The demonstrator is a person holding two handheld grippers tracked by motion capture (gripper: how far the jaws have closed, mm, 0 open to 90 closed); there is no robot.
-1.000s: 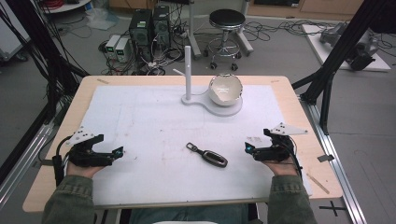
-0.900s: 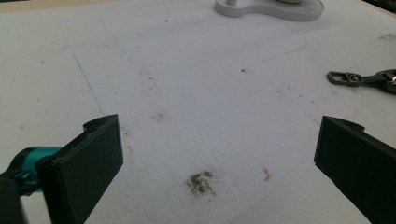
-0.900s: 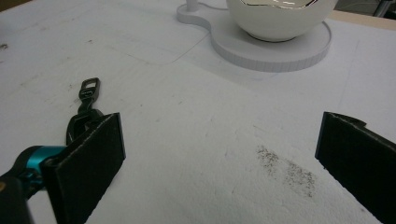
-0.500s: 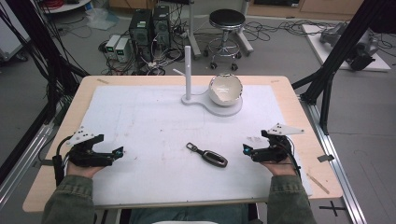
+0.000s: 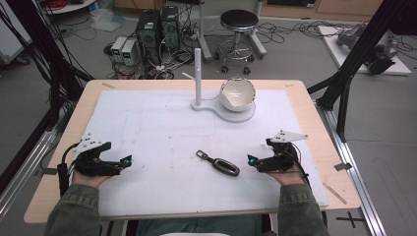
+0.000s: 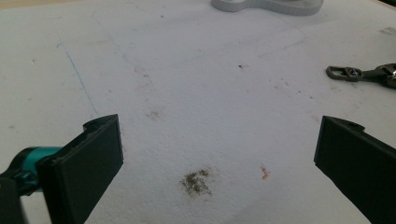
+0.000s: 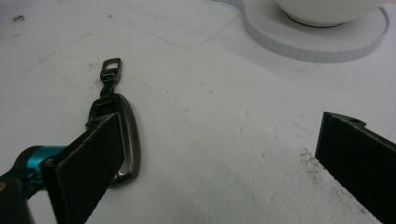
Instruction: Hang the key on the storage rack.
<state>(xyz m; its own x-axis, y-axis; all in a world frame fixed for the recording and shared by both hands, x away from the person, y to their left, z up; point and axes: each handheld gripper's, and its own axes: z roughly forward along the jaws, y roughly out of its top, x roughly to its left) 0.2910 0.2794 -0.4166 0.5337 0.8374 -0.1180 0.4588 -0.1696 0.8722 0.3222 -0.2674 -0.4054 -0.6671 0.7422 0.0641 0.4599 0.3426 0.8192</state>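
A dark car key fob (image 5: 219,163) with a metal clip lies flat on the white mat (image 5: 162,132) near the front middle. My right gripper (image 5: 252,161) rests on the mat just right of it, open; in the right gripper view the key fob (image 7: 126,135) lies beside and partly behind the left jaw, and my right gripper (image 7: 219,163) holds nothing. My left gripper (image 5: 127,160) sits at the front left, open over bare mat, far from the key fob (image 6: 362,73), and my left gripper (image 6: 215,158) is empty. A white bowl (image 5: 237,93) sits tilted on a white stand (image 5: 223,109) with an upright post (image 5: 197,73).
The stand base (image 7: 317,42) and bowl lie at the back middle of the mat. A wooden table edge (image 5: 314,128) frames the mat. Beyond the table stand a stool (image 5: 238,22), computer boxes (image 5: 157,24) and cables on the floor.
My right gripper has edged a little left toward the key fob. The left gripper and the objects on the table have not moved.
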